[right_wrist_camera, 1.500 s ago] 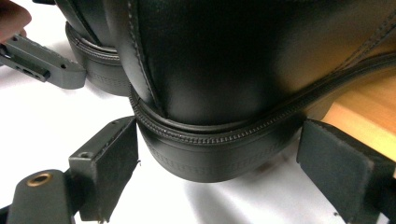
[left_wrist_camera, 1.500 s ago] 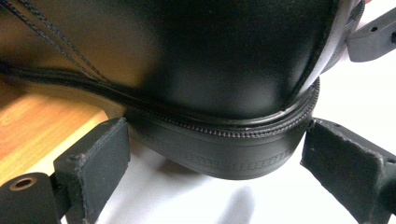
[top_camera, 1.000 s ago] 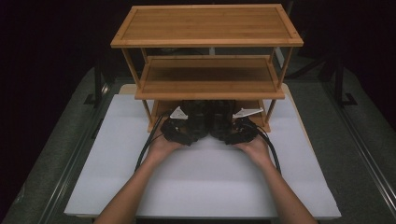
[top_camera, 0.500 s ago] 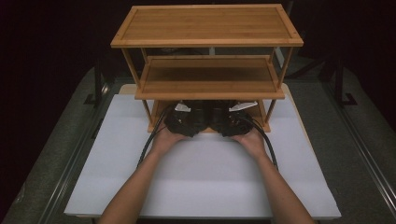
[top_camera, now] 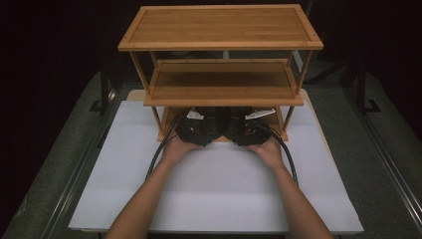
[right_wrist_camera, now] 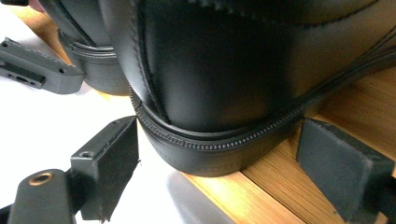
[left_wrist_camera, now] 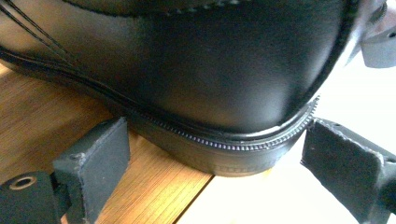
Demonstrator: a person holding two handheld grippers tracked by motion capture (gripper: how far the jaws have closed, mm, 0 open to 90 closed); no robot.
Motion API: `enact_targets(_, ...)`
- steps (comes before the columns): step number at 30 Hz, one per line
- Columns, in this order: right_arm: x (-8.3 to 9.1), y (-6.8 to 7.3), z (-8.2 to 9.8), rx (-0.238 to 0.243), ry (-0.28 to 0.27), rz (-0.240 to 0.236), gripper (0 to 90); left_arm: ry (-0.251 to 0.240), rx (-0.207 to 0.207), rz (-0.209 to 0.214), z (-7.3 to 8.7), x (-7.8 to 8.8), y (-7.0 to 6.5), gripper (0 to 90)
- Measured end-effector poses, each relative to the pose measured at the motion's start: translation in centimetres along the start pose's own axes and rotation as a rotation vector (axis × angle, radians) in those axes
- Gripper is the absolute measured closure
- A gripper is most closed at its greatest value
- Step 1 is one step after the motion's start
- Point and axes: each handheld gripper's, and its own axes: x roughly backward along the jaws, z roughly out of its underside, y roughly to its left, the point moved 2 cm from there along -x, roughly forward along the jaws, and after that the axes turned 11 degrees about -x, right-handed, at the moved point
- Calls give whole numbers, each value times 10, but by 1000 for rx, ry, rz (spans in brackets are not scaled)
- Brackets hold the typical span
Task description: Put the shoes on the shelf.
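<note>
Two black leather shoes stand heel-first toward me on the bottom board (left_wrist_camera: 46, 121) of a bamboo rack (top_camera: 219, 27). In the left gripper view, one shoe's heel (left_wrist_camera: 201, 70) sits between the wide-apart jaws of my left gripper (left_wrist_camera: 217, 144), which is open. My right gripper (right_wrist_camera: 219, 140) is open too, with the other shoe's heel (right_wrist_camera: 219, 70) between its jaws. Both heels overhang the board's front edge. From above, the left gripper (top_camera: 199, 130) and right gripper (top_camera: 246, 130) sit side by side under the middle shelf (top_camera: 224, 82), which hides the shoes.
The rack stands at the far end of a white board (top_camera: 214, 189) on a grey table. The right gripper view also shows the left shoe (right_wrist_camera: 88, 60) and a jaw of the left gripper (right_wrist_camera: 37, 70) at upper left. Rack legs (top_camera: 155, 117) flank the grippers.
Both hands have moved forward toward the rack, carrying the grippers and the shoes farther in under the middle shelf.
</note>
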Motion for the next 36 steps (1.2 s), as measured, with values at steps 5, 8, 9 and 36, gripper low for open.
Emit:
enact_targets(5, 16, 1, -2, 16, -42, -23, 149, -14, 13, -10, 2, 14, -2, 81)
enact_targets(8, 22, 2, 0, 31, -50, -22, 149, -16, 8, -4, 4, 21, -3, 81)
enact_targets(9, 28, 4, 2, 39, -53, -16, 148, -16, 10, -15, 6, 28, -3, 81)
enact_targets(36, 114, 2, 61, 56, -64, 32, 99, -37, -10, -39, 62, 132, -44, 81)
